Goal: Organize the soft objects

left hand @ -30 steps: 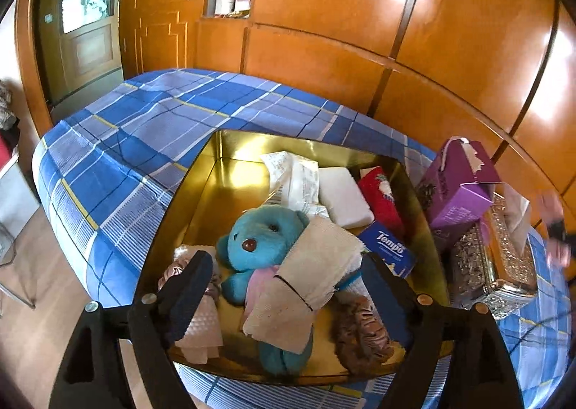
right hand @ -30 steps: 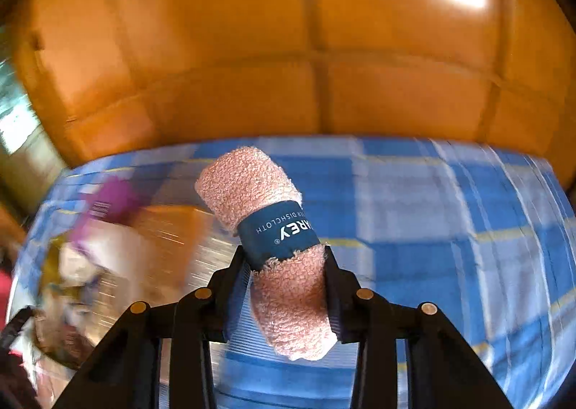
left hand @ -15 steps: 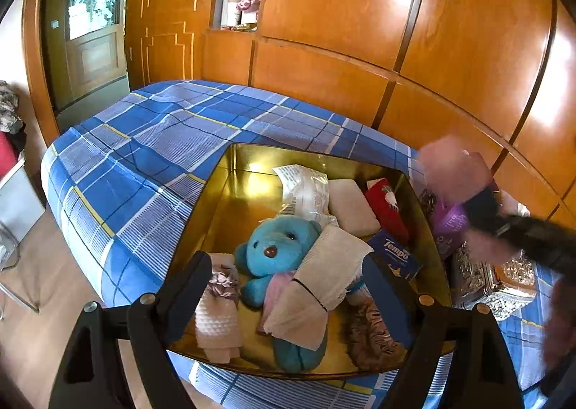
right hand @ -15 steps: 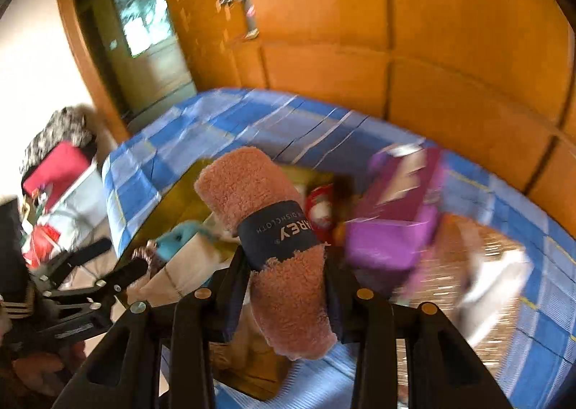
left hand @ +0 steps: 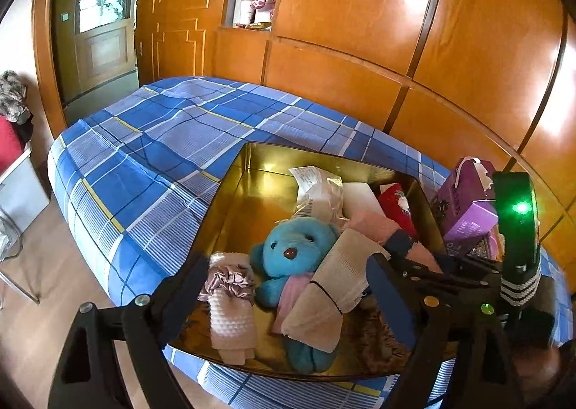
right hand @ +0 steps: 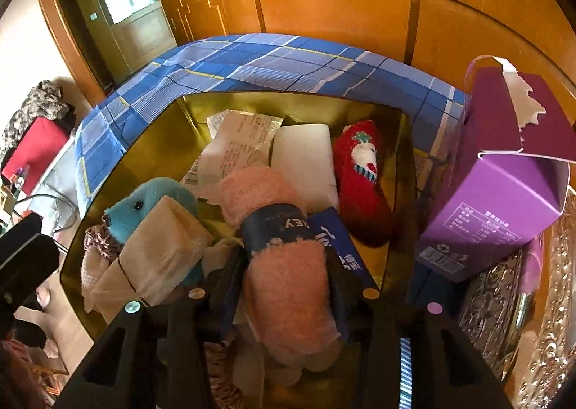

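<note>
A gold box (left hand: 230,207) (right hand: 151,131) sits on a blue plaid bed. It holds a blue teddy bear (left hand: 291,247) (right hand: 144,203), a beige folded cloth (left hand: 334,286) (right hand: 158,250), a red sock (right hand: 363,171), a white pad (right hand: 302,157) and other soft items. My right gripper (right hand: 284,272) is shut on a pink rolled dishcloth (right hand: 288,265) with a dark blue band, held low over the box's middle. It also shows in the left wrist view (left hand: 378,229). My left gripper (left hand: 284,297) is open and empty at the box's near edge.
A purple carton (right hand: 504,193) (left hand: 464,200) and an ornate silver tissue box (right hand: 504,301) stand right of the gold box. The plaid bed (left hand: 162,142) stretches left. Wooden wardrobe panels (left hand: 360,31) stand behind. Floor and a red item (right hand: 36,146) lie left.
My right gripper has swung left with the pink dishcloth and come down over the gold box. My left gripper has drawn back and up a little, still open.
</note>
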